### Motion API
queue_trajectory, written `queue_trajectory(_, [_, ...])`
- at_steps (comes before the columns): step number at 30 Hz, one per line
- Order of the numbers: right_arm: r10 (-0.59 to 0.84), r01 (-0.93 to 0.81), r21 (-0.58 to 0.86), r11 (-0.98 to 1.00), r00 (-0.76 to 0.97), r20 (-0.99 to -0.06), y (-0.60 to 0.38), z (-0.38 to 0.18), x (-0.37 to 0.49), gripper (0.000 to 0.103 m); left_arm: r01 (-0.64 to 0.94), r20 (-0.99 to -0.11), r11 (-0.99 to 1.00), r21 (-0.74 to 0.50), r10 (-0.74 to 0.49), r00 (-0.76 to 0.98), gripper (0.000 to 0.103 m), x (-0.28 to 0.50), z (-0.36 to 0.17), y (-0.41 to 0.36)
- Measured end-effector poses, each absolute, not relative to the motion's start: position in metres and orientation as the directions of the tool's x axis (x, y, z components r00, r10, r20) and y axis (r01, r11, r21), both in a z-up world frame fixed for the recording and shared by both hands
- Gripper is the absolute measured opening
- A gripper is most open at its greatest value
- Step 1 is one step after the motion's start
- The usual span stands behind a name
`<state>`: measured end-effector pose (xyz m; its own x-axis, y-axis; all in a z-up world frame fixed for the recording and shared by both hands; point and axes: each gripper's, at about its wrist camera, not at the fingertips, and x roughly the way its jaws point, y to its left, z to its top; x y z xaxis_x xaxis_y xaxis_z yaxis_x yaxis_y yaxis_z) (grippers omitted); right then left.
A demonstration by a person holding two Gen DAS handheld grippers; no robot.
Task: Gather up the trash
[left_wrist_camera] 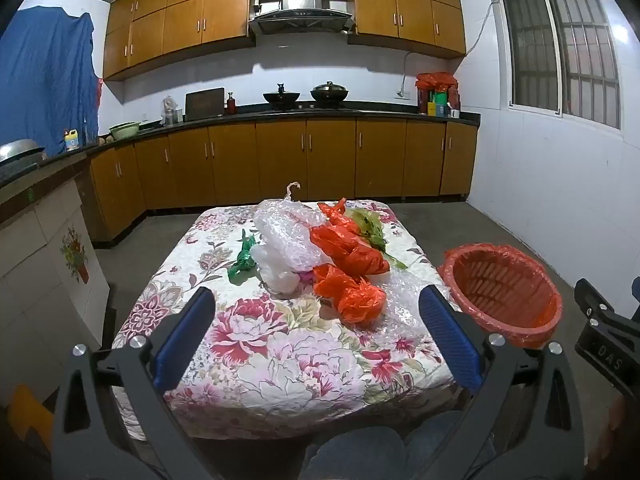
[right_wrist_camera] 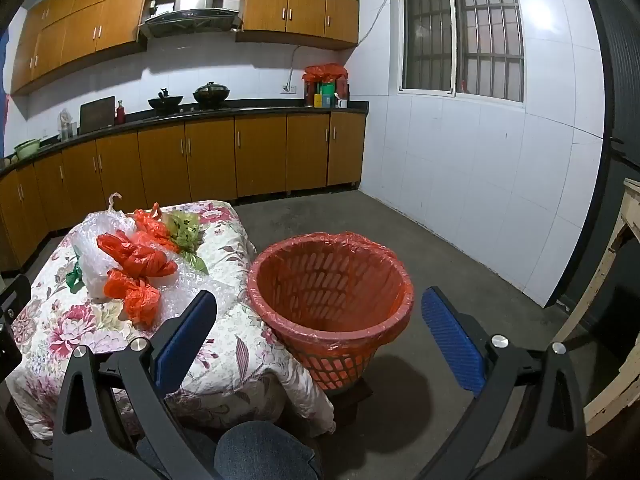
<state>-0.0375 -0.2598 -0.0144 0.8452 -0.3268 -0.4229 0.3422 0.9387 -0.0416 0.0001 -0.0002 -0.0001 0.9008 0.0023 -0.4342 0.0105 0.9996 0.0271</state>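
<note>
A: Trash pile [left_wrist_camera: 320, 252], bags and bubble wrap, sits mid-desk [left_wrist_camera: 280, 352]; lined basket [right_wrist_camera: 330, 304] stands just beside, nothing visible in it.

B: Start of collection, likely. Left gripper [left_wrist_camera: 316, 336] and right gripper [right_wrist_camera: 320, 336]: jaws wide apart, holding nothing. Next: close on the nearest orange bag [left_wrist_camera: 352, 296].

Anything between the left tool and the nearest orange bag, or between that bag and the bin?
Nothing visible. The left tool faces the nearest orange bag across bare tablecloth; the lined basket bin stands open beside the table.
</note>
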Motion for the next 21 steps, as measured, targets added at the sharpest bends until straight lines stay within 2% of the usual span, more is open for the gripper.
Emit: queue_trajectory(21, [-0.326, 0.343, -0.037, 0.939, 0.847, -0.420, -0.2613, -0.0141, -0.0387, 0.101, 0.011, -0.433, 1.000, 0.024, 0.001, 0.901, 0.099, 0.0001, 0.0000, 0.0000])
